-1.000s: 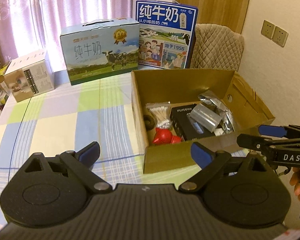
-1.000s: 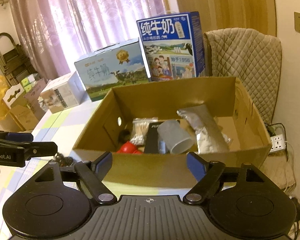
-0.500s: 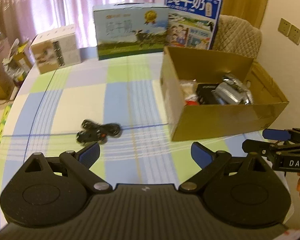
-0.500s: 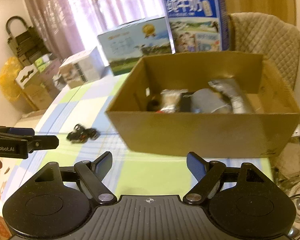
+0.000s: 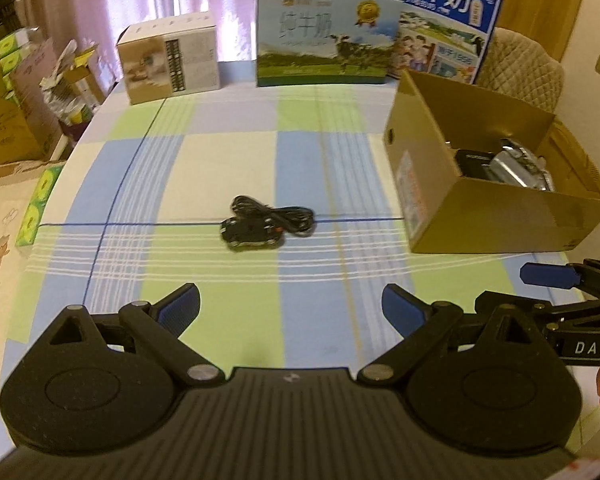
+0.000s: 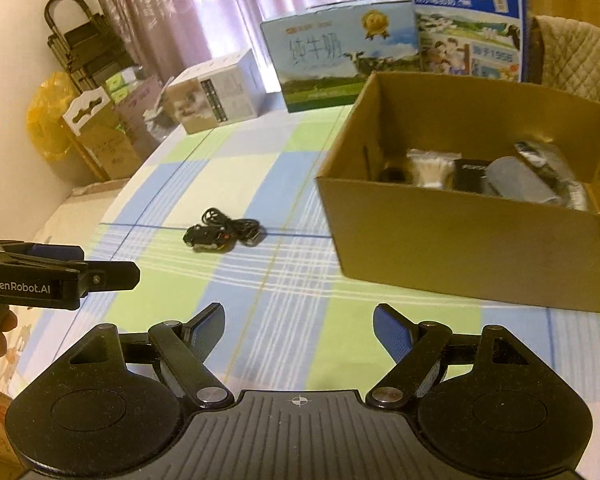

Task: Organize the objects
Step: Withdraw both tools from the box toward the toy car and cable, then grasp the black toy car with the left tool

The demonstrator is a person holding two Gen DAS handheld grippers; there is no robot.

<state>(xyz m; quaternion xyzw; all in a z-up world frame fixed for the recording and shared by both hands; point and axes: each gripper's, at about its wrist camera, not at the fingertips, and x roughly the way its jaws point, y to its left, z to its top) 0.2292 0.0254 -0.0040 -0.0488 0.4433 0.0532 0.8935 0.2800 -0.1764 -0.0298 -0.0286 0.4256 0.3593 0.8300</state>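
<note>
Hanging with both tongs [image 5: 291, 305] [image 6: 299, 329] spread empty, cardboard box [image 6: 460, 256] wall hiding most contents.

cable bundle [image 5: 266, 222] left of cardboard box [image 5: 496, 220]

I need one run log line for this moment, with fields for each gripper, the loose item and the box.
left gripper: open, empty | right gripper: open, empty | black cable bundle: on tablecloth, outside box | cardboard box: open, holds items

Both my wrist cameras look forward over the desk [image 5: 228, 152] from its near edge, sharing the cable bundle [image 5: 266, 224] and cardboard box [image 6: 460, 256]
</note>
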